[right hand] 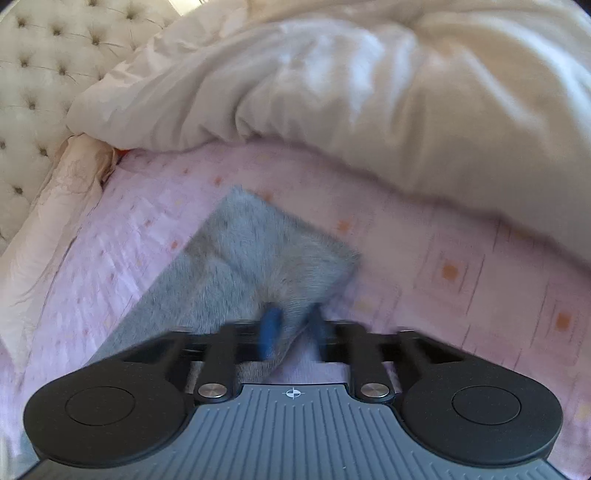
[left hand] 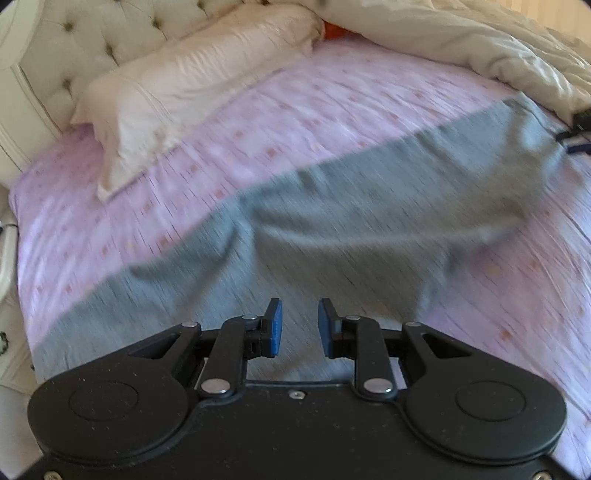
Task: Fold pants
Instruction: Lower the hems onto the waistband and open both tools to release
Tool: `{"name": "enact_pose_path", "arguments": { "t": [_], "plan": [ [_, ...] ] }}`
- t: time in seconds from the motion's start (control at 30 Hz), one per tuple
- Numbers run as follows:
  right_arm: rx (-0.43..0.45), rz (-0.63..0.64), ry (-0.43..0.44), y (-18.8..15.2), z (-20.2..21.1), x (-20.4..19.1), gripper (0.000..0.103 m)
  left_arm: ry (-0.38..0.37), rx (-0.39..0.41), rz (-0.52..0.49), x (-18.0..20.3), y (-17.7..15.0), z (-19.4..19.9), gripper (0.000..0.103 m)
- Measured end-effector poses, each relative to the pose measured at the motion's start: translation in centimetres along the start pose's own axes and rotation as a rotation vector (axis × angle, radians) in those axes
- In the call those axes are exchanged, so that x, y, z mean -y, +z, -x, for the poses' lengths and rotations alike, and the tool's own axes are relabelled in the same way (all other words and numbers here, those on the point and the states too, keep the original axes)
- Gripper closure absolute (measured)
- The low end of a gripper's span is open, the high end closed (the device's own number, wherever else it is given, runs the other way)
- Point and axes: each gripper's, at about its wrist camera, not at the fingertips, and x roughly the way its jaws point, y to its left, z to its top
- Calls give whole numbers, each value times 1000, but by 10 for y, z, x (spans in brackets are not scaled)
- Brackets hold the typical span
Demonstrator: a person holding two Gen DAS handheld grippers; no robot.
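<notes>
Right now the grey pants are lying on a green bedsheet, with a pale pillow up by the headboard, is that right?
Not quite: the bedsheet is pink, not green, as the left wrist view shows. The grey pants do lie on it, and the pale pillow is by the headboard.

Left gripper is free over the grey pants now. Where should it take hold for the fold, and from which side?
Probably the near leg end of the grey pants, at lower left of the left wrist view. The cloth lies flat on the pink sheet, so come down from above and pinch the hem edge.

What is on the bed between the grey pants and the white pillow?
Only bare pink sheet between the grey pants and the pillow, in the left wrist view.
</notes>
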Motion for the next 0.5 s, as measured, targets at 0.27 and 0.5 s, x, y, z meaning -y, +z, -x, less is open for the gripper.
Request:
{"name": "enact_pose_path", "arguments": {
  "t": [0.27,0.5],
  "plan": [
    [145,161,112,30,29,-60,96,-20,2,-62,22,-21,16,70],
    [78,201,-66,27,21,-44,97,-38,2,-73,30,-27,20,70]
  ]
}}
